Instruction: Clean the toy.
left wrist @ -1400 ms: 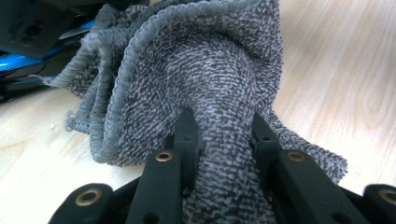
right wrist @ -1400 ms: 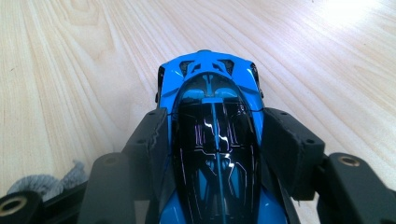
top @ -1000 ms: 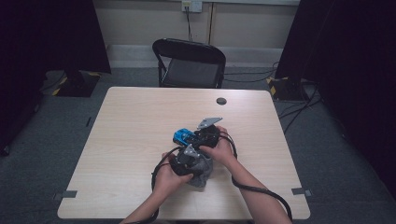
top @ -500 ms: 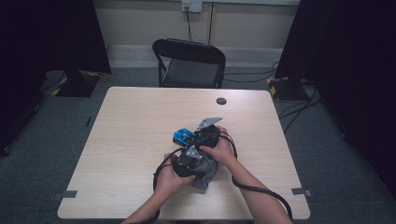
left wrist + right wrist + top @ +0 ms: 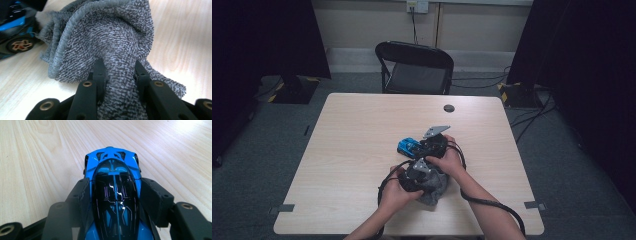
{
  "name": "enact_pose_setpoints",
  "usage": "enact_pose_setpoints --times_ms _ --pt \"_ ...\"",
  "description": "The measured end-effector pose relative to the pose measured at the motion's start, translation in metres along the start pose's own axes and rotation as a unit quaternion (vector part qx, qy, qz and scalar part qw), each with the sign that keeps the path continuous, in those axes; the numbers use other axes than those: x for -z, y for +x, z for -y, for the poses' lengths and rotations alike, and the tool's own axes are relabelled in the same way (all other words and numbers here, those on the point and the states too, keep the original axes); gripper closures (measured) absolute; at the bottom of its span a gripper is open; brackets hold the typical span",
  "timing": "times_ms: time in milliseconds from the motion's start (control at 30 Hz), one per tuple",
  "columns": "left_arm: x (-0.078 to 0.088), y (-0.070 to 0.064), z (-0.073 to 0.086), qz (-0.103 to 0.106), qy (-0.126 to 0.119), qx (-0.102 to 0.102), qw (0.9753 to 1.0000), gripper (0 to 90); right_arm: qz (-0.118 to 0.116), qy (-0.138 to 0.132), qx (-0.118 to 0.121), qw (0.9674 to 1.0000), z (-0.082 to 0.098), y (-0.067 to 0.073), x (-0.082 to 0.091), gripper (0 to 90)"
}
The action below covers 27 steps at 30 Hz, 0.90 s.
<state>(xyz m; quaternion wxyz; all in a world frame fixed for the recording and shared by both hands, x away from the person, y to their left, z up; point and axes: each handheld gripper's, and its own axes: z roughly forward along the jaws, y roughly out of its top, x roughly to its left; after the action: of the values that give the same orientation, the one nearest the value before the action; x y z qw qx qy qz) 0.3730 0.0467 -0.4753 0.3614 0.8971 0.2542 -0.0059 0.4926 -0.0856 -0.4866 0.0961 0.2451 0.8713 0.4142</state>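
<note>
High view: the blue toy car (image 5: 410,147) sits near the middle of the table (image 5: 347,150) and serves as the landmark here; compared with a second ago, the left gripper (image 5: 412,181) and its bunched grey cloth (image 5: 435,190) have crept slightly closer to the car, staying on the side toward the person. In the right gripper view, the right gripper (image 5: 115,192) is clamped on the car's flanks, pinning it to the wood. In the left gripper view, the left gripper's jaws squeeze a fold of the cloth, with the car's wheel just beyond it. Likely the wiping stroke is about to begin, car steadied, cloth nearly touching.
</note>
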Motion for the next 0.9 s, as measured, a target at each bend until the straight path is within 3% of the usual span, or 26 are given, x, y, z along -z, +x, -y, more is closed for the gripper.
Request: enact_pose_setpoints --times_ms 400,633,900 --pt "-0.0009 -0.0079 -0.0018 0.013 -0.002 -0.017 0.9998 69.5 -0.006 -0.005 0.004 1.0000 0.0015 -0.0019 0.0003 42.0" --pt "-0.0019 -0.0077 -0.0005 0.015 -0.002 -0.016 0.9997 69.4 -0.007 -0.006 0.005 0.9999 0.0018 -0.0020 0.0003 41.7" --pt "-0.0031 -0.0102 -0.0012 0.018 -0.007 -0.024 0.9995 68.8 -0.024 -0.020 -0.025 0.9992 0.0033 -0.0034 0.0007 32.1"
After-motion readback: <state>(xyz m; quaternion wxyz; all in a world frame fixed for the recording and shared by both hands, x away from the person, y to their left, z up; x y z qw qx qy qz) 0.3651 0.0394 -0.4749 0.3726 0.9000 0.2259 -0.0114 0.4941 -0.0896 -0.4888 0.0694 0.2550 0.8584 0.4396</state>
